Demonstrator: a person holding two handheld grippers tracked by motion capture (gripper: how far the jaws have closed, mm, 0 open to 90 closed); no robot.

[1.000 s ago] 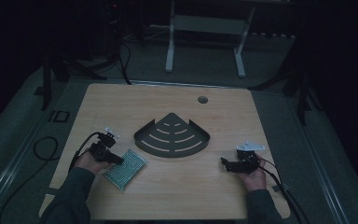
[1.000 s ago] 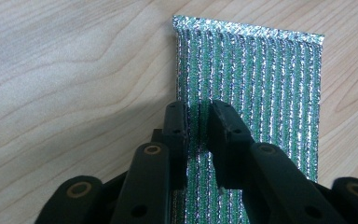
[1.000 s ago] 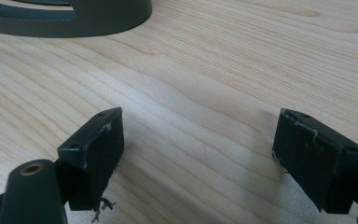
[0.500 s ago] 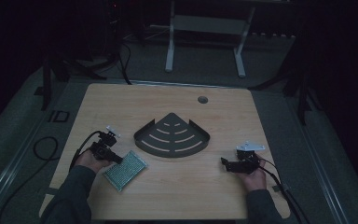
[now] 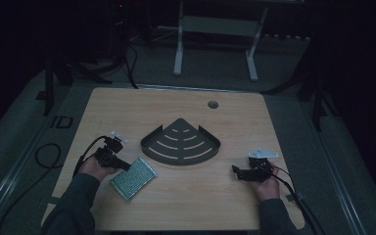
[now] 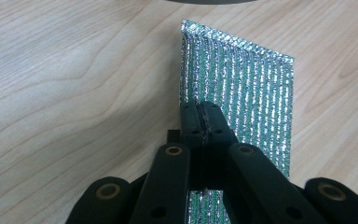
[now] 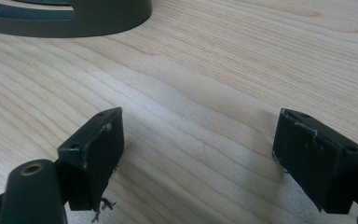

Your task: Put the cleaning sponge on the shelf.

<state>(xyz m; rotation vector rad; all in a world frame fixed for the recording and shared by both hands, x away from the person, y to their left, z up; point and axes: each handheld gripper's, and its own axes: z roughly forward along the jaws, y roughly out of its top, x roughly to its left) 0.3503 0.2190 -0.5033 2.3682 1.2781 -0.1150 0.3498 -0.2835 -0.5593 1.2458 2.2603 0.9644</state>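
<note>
Tabletop (image 5: 176,200) holds green board (image 6: 242,88), edge pinched by left tool (image 6: 200,116).

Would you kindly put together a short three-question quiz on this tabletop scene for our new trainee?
1. True or false: the left tongs are shut on the shiny green metallic-weave rectangular sheet.
2. Which describes the right tongs? A) shut on the sheet B) open over bare wood C) gripping the shelf
3. Fill in: the dark grey slotted quarter-round metal corner shelf lies on the light wooden table, ____ the two tongs.

Key: 1 true; 2 B; 3 between.
</note>
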